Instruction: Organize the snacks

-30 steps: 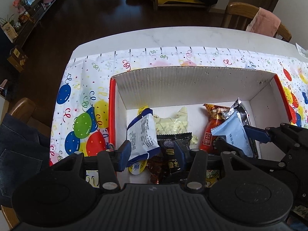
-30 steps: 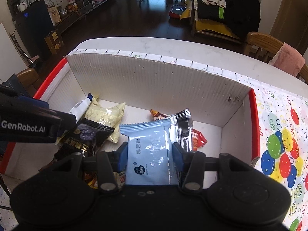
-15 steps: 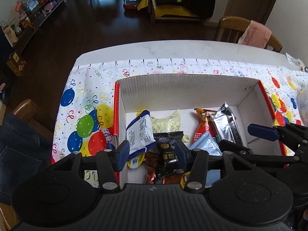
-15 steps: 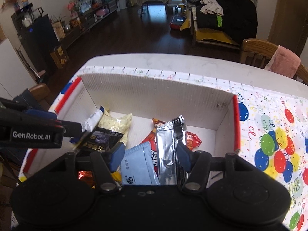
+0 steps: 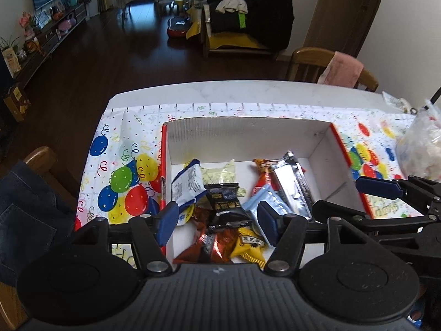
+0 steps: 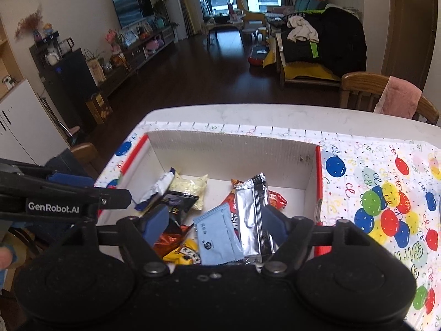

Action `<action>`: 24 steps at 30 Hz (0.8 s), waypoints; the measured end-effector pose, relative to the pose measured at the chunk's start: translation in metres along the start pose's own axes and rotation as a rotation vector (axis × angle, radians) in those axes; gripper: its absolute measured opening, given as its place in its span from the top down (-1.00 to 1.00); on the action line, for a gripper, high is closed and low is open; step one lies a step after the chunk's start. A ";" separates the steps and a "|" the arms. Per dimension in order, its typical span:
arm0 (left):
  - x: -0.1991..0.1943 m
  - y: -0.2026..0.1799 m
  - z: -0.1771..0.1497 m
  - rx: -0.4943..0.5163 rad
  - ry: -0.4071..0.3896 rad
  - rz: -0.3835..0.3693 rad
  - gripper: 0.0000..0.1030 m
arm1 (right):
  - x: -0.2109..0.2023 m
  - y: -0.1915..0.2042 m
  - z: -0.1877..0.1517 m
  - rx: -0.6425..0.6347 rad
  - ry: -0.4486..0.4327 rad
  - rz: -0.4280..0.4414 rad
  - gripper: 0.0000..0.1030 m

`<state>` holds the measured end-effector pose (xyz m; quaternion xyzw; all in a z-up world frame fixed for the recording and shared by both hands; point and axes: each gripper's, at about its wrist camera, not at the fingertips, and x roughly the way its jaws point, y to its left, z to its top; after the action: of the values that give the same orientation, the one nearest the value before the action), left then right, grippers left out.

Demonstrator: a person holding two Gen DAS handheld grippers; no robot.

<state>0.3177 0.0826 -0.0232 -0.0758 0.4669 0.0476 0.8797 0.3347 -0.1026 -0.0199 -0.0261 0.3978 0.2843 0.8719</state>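
The left gripper hung over the near left part of the box, its blue pads spreading apart and gripping nothing, with loose packets showing in the gap below them. The right gripper hung over the near right part of the same box, its jaws likewise widening and released, the light blue packet and the silver packet lying under the gap without being pressed by either pad. Nearest in the box lay a yellow packet and an orange-brown foil packet, partly under a black packet. Farther on, at the left, a white and blue packet leaned against the box wall, with a pale yellow packet just beyond it; at the right, a red packet lay partly beneath the silver one. The box stood on a balloon-patterned cloth covering the near part of a white table. At the far right of the table sat a clear plastic bag. Beyond the table a wooden chair carried a pink cloth
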 end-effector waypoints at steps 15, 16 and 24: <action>-0.053 -0.006 -0.034 0.014 -0.120 -0.059 -0.49 | -0.054 0.008 -0.024 -0.040 -0.106 0.014 -0.89; -0.056 -0.006 -0.036 0.014 -0.128 -0.062 -0.50 | -0.058 0.008 -0.026 -0.043 -0.115 0.017 -0.89; -0.075 -0.005 -0.052 0.017 -0.189 -0.067 -0.70 | -0.079 -0.001 -0.039 -0.003 -0.154 0.033 -1.00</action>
<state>0.2344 0.0678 0.0104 -0.0791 0.3796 0.0210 0.9215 0.2680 -0.1518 0.0090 0.0012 0.3297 0.3002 0.8951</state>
